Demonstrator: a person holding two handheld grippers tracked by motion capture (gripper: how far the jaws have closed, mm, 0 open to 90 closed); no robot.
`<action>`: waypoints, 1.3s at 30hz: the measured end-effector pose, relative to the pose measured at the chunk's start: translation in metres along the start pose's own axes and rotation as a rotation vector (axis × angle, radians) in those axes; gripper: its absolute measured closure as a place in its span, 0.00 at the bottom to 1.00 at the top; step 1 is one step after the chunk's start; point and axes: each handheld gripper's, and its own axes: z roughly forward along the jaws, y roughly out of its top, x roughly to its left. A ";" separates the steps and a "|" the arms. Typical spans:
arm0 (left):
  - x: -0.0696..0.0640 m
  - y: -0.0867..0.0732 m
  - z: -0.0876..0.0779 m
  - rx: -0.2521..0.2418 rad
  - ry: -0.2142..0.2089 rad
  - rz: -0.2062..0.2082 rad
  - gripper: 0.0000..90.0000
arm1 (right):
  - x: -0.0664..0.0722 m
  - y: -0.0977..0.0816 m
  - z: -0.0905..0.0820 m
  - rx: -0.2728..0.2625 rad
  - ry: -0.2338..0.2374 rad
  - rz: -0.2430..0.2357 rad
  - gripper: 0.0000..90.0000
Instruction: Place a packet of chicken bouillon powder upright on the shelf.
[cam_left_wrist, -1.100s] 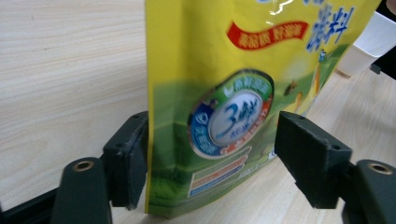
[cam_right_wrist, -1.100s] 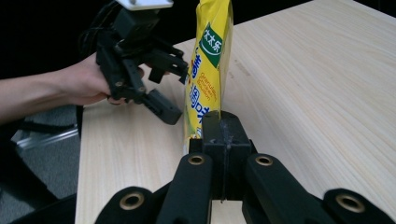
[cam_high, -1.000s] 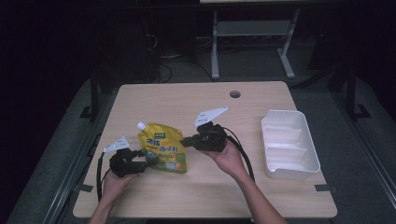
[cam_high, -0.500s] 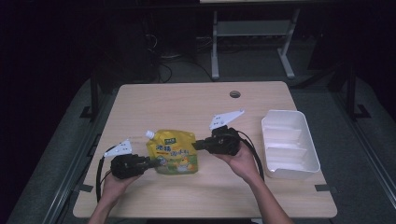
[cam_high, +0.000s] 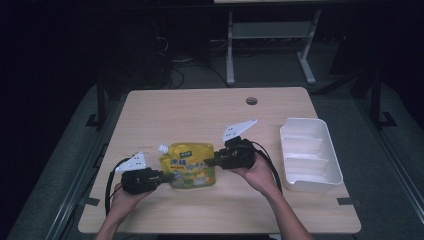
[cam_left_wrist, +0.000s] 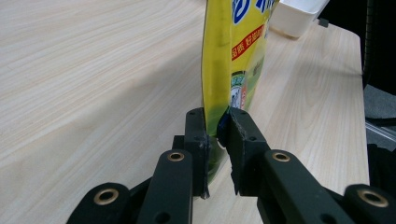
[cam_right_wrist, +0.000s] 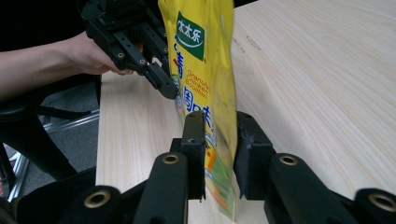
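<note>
Flat on the pale wooden table, near its front edge: a glossy yellow plastic stand-up pouch with a white screw spout, printed face up. Long axis running from the wide bottom seam, nearest the person, up to the top edge; spout at the top left corner, aimed up and left in the high view.

Left gripper clamped tight on the pouch's left edge, pads pinching the thin film, seen close in the left gripper view. Right gripper at the right edge, jaws just easing apart, the pouch between them but a gap beside the right pad in the right gripper view.

High view alone: whole outline and spout, plus a white rectangular plastic tray well apart at the right. Right gripper view: green logo and English lettering, with the left gripper biting the far edge
</note>
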 end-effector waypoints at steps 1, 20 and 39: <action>0.000 0.000 0.000 0.000 0.000 0.000 0.87 | 0.000 0.001 0.002 0.000 0.005 0.002 0.81; -0.003 0.002 0.003 0.007 -0.001 0.026 0.87 | -0.001 0.010 0.018 0.036 0.015 -0.003 0.96; -0.001 -0.001 0.000 0.029 0.070 0.034 0.69 | -0.004 0.007 -0.007 0.002 -0.027 0.014 1.00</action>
